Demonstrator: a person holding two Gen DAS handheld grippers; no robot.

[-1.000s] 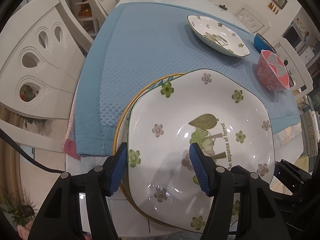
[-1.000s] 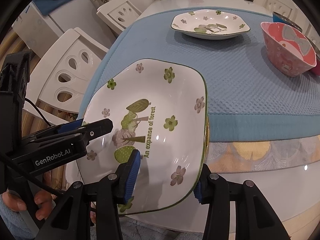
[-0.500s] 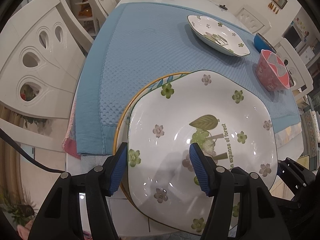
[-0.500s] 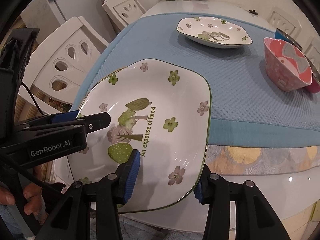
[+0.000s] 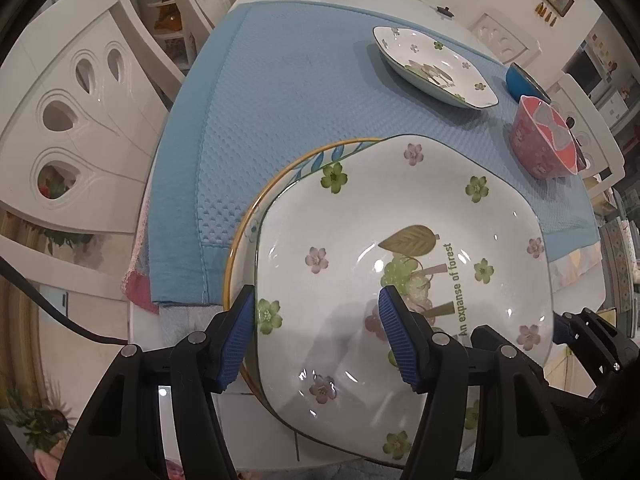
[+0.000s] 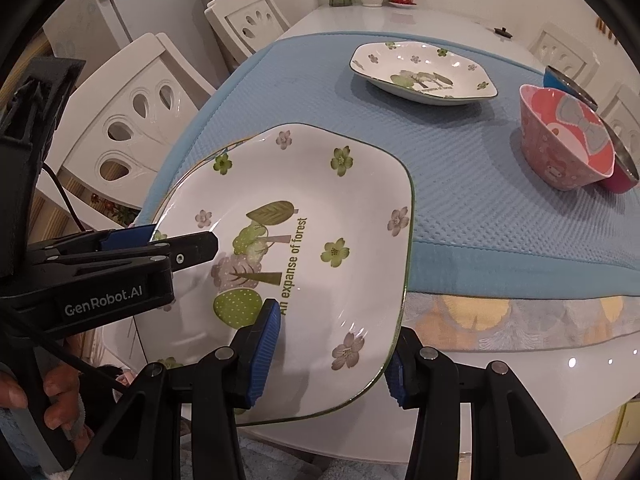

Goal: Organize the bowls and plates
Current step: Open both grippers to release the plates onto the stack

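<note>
The square floral plate (image 5: 404, 264) sits at the near edge of the table (image 6: 500, 364), over a round yellow-rimmed plate (image 5: 256, 216) whose edge peeks out on its left. Both grippers clamp it. The left gripper (image 5: 316, 338) straddles the plate's left rim, one blue pad outside and one on the inner face; the right gripper (image 6: 330, 354) straddles the right rim the same way — each closed on the plate, as they were a second ago.

What differs is slight. In the right wrist view the plate now looks a little flatter and more square-on than before, and the far table items sit lower in the frame — the right hand has rolled a bit. In the left wrist view almost nothing has shifted.

Farther back on the blue cloth (image 5: 288, 92) lie a second floral plate (image 6: 424, 74), a pink bowl (image 6: 564, 140) and a blue bowl (image 5: 520, 82), all unmoved.
</note>
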